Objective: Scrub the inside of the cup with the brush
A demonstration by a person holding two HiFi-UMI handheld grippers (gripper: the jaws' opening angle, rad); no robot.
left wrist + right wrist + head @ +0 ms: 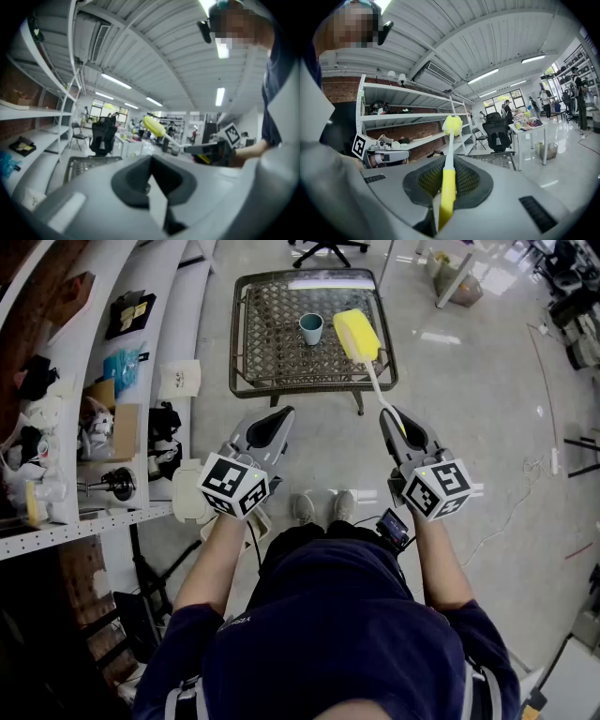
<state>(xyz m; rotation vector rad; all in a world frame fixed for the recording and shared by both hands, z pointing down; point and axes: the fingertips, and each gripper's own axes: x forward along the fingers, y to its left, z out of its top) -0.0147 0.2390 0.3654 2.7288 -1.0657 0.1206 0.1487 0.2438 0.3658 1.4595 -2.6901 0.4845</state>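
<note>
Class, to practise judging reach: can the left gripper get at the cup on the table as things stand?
Probably yes. Nothing stands between the left gripper and the cup, alone on the table; the brush in the right gripper hangs off to its right. The shut jaws must open first.

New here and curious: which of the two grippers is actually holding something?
The right gripper, clamped on the yellow handle of the brush; the left gripper is shut with nothing between its jaws.

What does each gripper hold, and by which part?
The right gripper holds the brush by the yellow end of its handle. The left gripper is shut, empty.
</note>
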